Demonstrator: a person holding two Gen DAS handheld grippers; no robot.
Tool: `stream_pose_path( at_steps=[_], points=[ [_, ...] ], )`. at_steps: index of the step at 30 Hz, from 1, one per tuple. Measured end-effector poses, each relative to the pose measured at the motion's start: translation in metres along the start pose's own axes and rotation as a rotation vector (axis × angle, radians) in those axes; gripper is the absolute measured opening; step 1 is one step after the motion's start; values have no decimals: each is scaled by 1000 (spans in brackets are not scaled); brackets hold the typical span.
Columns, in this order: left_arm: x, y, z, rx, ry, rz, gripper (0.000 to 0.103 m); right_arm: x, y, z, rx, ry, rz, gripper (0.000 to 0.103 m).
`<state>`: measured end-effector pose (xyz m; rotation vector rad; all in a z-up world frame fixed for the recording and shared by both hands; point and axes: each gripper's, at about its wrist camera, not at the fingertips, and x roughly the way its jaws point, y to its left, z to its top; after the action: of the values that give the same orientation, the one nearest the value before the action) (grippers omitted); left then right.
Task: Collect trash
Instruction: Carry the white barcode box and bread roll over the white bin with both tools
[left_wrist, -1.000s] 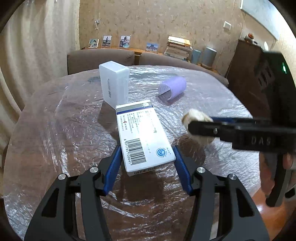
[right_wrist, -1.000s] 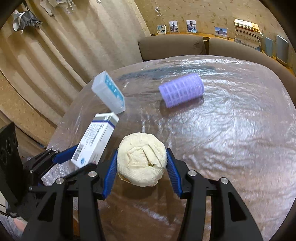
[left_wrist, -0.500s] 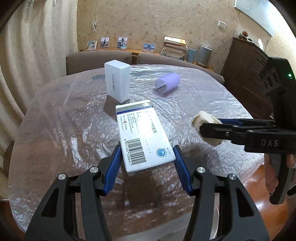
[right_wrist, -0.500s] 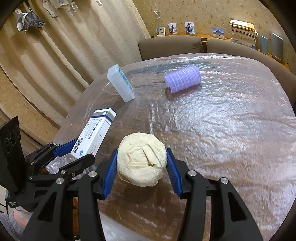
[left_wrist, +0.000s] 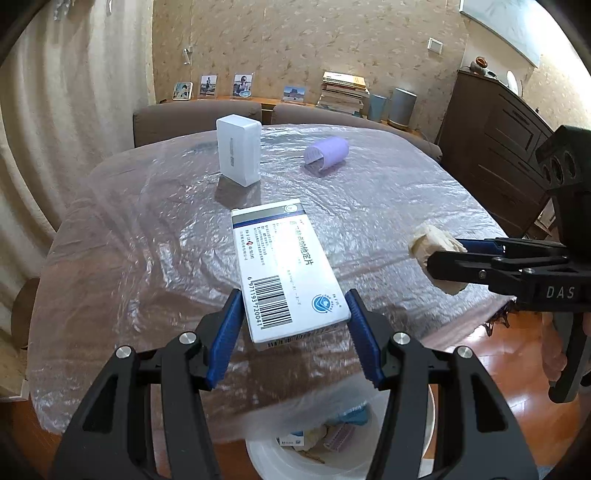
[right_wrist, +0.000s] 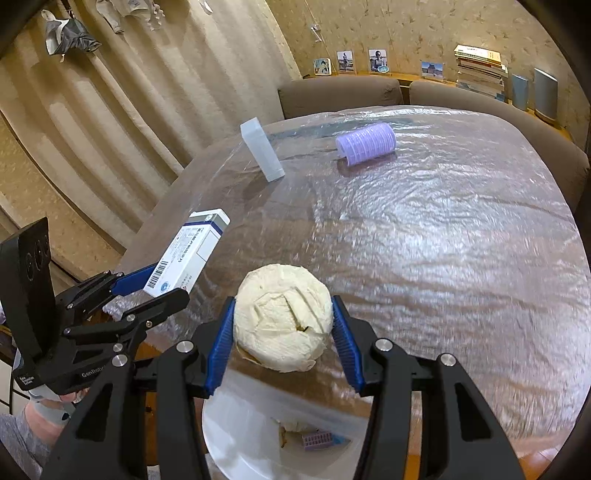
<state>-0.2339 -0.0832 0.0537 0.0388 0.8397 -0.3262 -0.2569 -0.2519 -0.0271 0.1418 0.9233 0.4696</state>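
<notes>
My left gripper (left_wrist: 293, 332) is shut on a white and blue medicine box (left_wrist: 286, 267) with a barcode, held above the table's near edge. My right gripper (right_wrist: 282, 332) is shut on a cream crumpled paper wad (right_wrist: 282, 315), also near that edge. In the left wrist view the paper wad (left_wrist: 434, 245) shows at the right between the right gripper's fingers; in the right wrist view the medicine box (right_wrist: 186, 256) shows at the left. A white bin (left_wrist: 332, 452) with several pieces of trash stands on the floor below both grippers; its rim (right_wrist: 229, 435) lies under my right gripper.
A plastic-covered round table (left_wrist: 147, 240) holds an upright white box (left_wrist: 238, 149) and a purple hair roller (left_wrist: 327, 151) at the far side. Brown chairs (left_wrist: 195, 118) stand behind it, a dark cabinet (left_wrist: 498, 147) at the right, curtains at the left.
Both grippers have drawn back from the table's middle toward its near edge with their loads. The white bin on the floor has come into view beneath them.
</notes>
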Motion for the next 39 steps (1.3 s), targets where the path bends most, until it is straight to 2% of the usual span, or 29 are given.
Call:
stream_pose_path(
  at_steps=[10,23,39],
  points=[
    [-21,-7,-18,34,12,-11,57,-19,10,-25,2,6,-2,50],
    [-39,-27,-49,132,69,3,57,-28,20,-56,-17,58,-2,50],
    [-53,-40,-92,200,157,-43,57,-30,28,-89,-14,119,3,50]
  ],
)
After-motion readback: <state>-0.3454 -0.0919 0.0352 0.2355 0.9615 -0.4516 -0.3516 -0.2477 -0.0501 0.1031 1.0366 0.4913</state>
